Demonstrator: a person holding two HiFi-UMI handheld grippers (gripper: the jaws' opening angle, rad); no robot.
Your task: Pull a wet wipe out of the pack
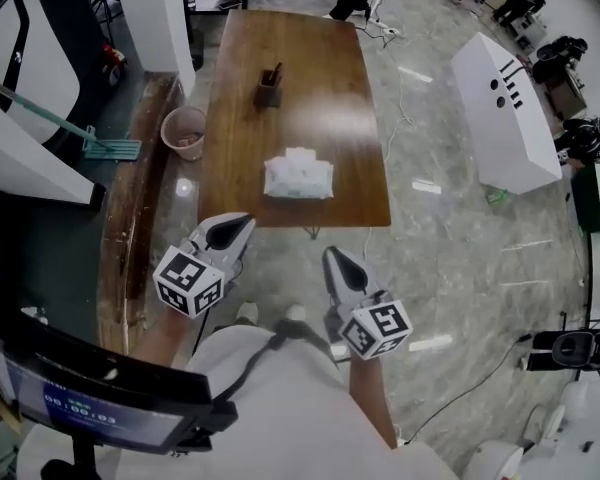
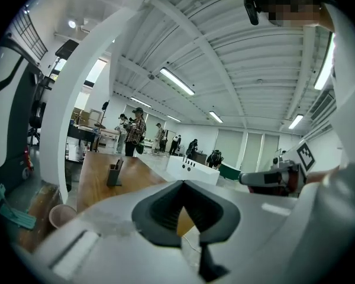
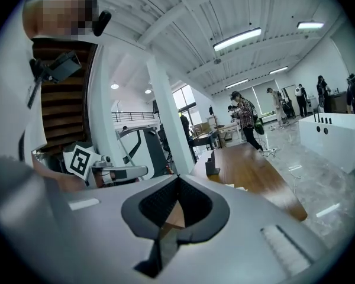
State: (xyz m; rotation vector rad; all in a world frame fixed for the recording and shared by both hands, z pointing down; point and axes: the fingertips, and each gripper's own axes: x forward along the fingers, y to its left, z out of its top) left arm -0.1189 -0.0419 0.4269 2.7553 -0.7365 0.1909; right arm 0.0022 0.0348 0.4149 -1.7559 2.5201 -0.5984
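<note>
The white wet wipe pack (image 1: pixel 298 178) lies flat near the front end of the long wooden table (image 1: pixel 280 38). Both grippers hang short of the table's near edge, above the floor, and touch nothing. My left gripper (image 1: pixel 242 224) points toward the table's front left corner with its jaws shut and empty. My right gripper (image 1: pixel 332 255) sits a little further back, to the right, jaws shut and empty too. In the left gripper view the closed tips (image 2: pixel 182 183) hide the pack; in the right gripper view the closed tips (image 3: pixel 178 177) point along the table.
A dark pen holder (image 1: pixel 269 90) stands mid-table beyond the pack. A pinkish bin (image 1: pixel 184 132) sits on the floor left of the table. A white box (image 1: pixel 505 108) lies on the floor to the right. Cables run over the floor, and people stand past the far end.
</note>
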